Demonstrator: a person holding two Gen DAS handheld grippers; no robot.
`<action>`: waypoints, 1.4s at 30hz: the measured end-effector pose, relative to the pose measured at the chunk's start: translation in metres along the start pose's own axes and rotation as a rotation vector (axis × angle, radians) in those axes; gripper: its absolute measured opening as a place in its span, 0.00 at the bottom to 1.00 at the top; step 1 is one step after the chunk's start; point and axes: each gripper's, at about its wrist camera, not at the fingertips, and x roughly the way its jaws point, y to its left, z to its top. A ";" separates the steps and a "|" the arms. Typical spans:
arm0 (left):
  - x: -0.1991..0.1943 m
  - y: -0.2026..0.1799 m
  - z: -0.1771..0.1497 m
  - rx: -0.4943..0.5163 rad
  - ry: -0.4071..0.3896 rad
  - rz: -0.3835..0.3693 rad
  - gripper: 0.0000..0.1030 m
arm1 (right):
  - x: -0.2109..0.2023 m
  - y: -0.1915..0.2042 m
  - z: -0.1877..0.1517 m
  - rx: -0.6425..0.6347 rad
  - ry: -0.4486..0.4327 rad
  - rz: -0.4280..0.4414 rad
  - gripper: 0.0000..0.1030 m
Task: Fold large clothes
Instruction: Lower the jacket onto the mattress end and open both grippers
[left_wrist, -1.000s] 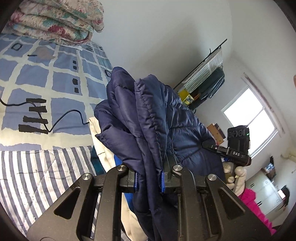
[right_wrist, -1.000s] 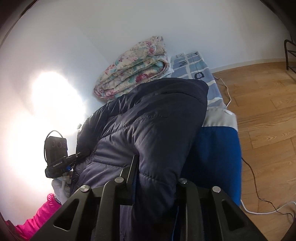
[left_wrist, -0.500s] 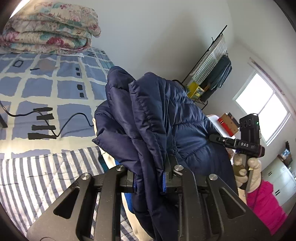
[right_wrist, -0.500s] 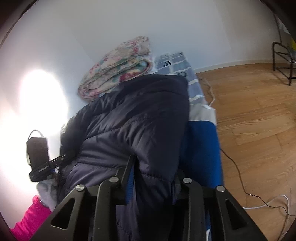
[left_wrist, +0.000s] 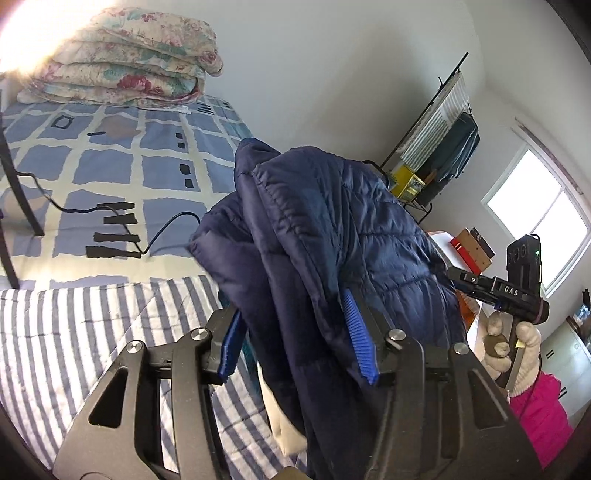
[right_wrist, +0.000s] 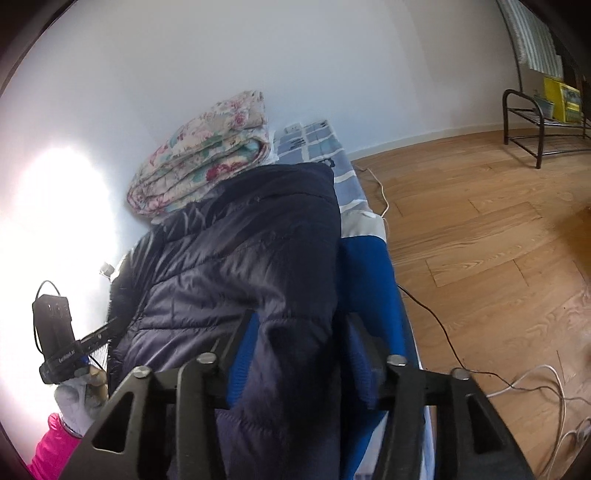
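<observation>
Left wrist view: the left tongs (left_wrist: 299, 332) are standing apart, blue pads spread, with the navy puffer jacket (left_wrist: 332, 236) hanging bunched between them; the fabric is lying against the right-hand pad, and the left-hand pad is showing a gap beside it. The jacket is hanging in the air above the bed (left_wrist: 74, 332), over its striped quilt. A folded floral quilt (left_wrist: 125, 74) is lying at the head of the bed. A black cable (left_wrist: 162, 229) is running across the checked sheet. The right tongs' body (left_wrist: 517, 288) is showing past the jacket, held in a gloved hand (left_wrist: 513, 347).

Right wrist view: the right tongs (right_wrist: 299, 354) are also standing apart, the jacket (right_wrist: 251, 258) draping loosely between the pads. The jacket is hanging above the bed edge (right_wrist: 369, 266), beside the wooden floor (right_wrist: 498, 240). The left tongs' body (right_wrist: 59, 343) is showing at the far left.
</observation>
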 end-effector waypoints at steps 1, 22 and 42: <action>-0.005 -0.001 -0.002 0.005 -0.003 0.001 0.50 | -0.003 0.002 -0.002 -0.001 -0.005 -0.003 0.54; -0.233 -0.103 -0.070 0.194 -0.162 0.087 0.50 | -0.159 0.130 -0.083 -0.096 -0.127 0.002 0.54; -0.449 -0.180 -0.218 0.261 -0.243 0.228 0.62 | -0.330 0.278 -0.254 -0.273 -0.204 -0.038 0.69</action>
